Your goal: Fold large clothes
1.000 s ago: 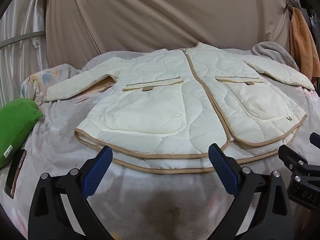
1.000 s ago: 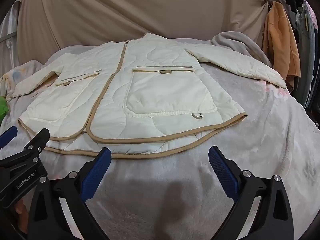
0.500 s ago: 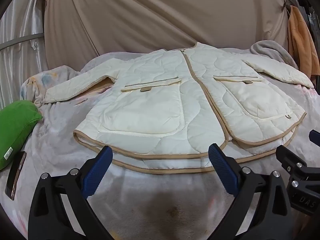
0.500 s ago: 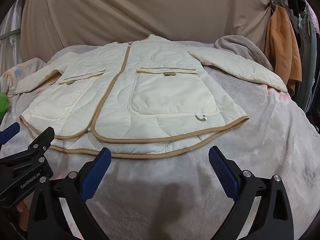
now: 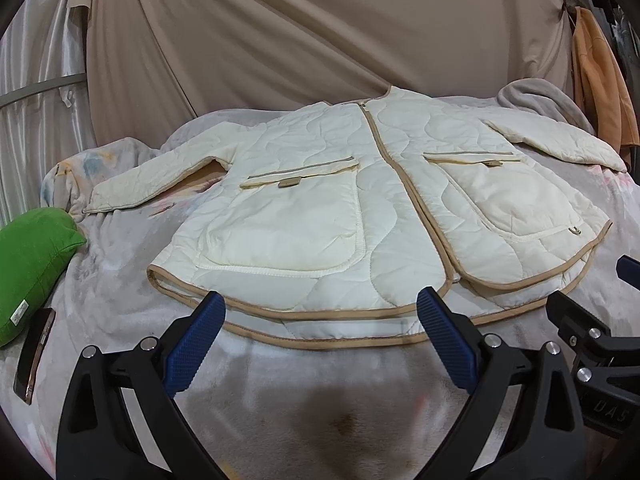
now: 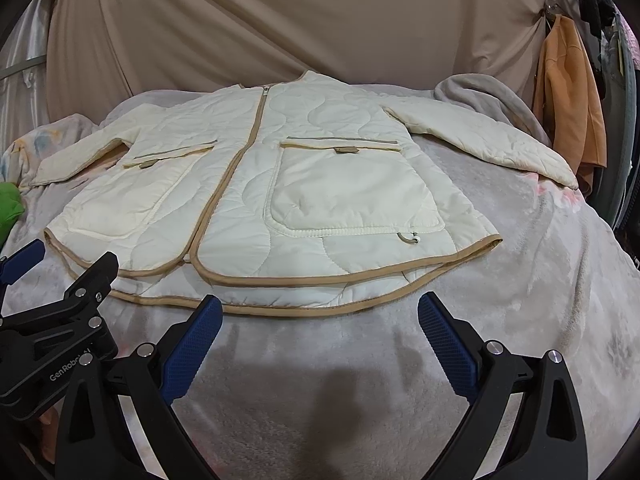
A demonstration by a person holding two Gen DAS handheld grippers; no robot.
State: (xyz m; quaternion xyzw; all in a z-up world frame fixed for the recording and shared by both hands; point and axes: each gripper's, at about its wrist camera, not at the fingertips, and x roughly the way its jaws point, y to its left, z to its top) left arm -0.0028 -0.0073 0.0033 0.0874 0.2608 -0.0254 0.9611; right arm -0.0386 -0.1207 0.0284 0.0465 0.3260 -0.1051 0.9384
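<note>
A cream quilted jacket (image 5: 360, 200) (image 6: 280, 184) with tan trim lies flat and zipped on a grey blanket, front up, both sleeves spread outward. Its hem faces me. My left gripper (image 5: 320, 336) hangs open just short of the hem's left half, holding nothing. My right gripper (image 6: 320, 336) is open too, just before the hem's right half, with nothing between its blue pads. Each gripper shows at the edge of the other's view: the right one (image 5: 600, 344), the left one (image 6: 60, 304).
A green pillow (image 5: 32, 264) and a phone (image 5: 34, 354) lie at the bed's left edge. A grey garment (image 6: 480, 96) is bunched behind the right sleeve. An orange garment (image 6: 568, 96) hangs at the far right. Beige drapes (image 5: 300, 40) close off the back.
Both grippers have drifted slightly toward the jacket's hem; the jacket sits a little nearer and lower in both views. Nothing was grasped.
</note>
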